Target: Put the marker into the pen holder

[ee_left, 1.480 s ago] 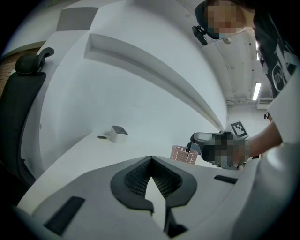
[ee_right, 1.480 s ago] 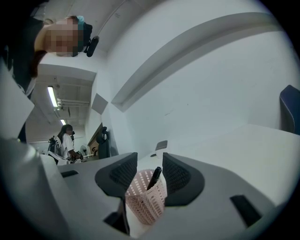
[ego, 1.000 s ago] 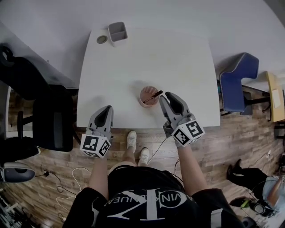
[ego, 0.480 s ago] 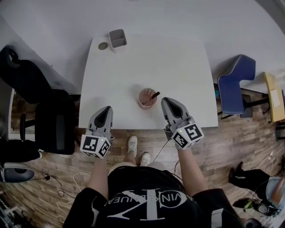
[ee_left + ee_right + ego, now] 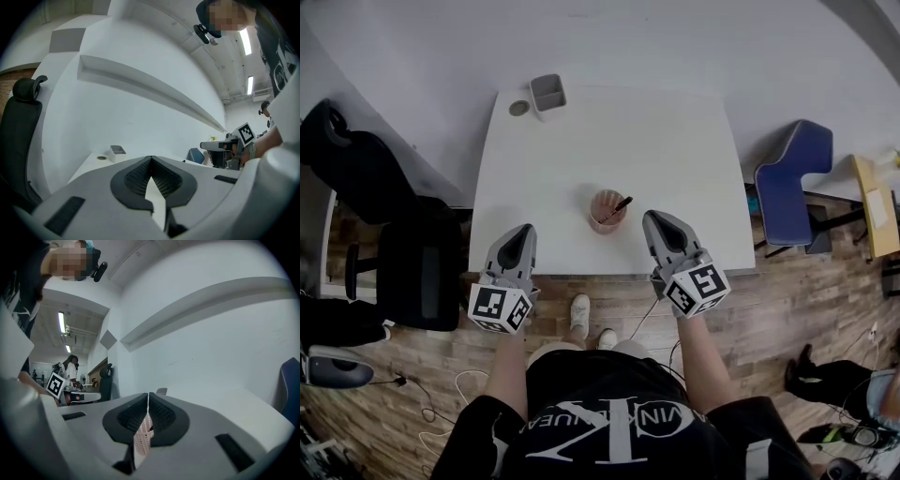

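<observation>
Since a second ago, the right claw has backed away from the pen holder toward the near edge of the table. Its jaws have just been closing with nothing between them.

From above, the marker leans inside the round pinkish pen holder, and its dark end pokes over the rim. The left claw sits at the near edge. Each claw's cube has black-and-white square patterns. The black shirt has big white letters, upside down and too broken up to read. A gray box and a small round thing sit at the far corner.

In the left claw view, the gray jaws meet at their tips, clenched on nothing. Their pads look like bumpy mesh.

In the right claw view, the jaws are pressed together and empty. The ribbed pink pen holder shows through the slit below.
</observation>
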The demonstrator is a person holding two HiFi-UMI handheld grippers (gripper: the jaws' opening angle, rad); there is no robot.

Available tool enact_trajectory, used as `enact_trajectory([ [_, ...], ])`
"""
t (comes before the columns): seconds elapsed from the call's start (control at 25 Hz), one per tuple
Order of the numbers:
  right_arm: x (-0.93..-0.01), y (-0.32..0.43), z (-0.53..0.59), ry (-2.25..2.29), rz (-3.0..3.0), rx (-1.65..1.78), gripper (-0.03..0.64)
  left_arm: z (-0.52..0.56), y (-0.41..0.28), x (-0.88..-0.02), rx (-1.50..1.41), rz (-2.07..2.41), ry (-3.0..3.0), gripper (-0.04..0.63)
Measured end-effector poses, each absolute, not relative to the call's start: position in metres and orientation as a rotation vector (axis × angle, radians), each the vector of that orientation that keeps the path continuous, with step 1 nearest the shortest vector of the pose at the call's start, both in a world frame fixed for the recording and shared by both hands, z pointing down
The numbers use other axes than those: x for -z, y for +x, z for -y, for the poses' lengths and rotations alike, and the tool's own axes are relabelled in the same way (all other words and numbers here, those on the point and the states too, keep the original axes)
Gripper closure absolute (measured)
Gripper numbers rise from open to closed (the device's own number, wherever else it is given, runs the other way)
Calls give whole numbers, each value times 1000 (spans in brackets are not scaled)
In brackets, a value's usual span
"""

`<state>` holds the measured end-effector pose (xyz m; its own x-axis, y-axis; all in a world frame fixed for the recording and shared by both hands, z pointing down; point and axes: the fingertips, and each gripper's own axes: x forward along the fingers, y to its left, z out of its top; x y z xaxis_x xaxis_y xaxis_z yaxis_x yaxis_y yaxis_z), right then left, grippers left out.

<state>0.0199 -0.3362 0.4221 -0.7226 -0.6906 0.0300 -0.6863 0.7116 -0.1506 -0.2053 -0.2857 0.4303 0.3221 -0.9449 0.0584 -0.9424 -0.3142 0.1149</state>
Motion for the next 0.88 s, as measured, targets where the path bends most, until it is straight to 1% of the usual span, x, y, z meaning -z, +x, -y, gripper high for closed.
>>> enact_trajectory([
  [0.88,-398,24,329,-1148,-2836,197,589,276,-219,-399,58,1835,2463,581],
])
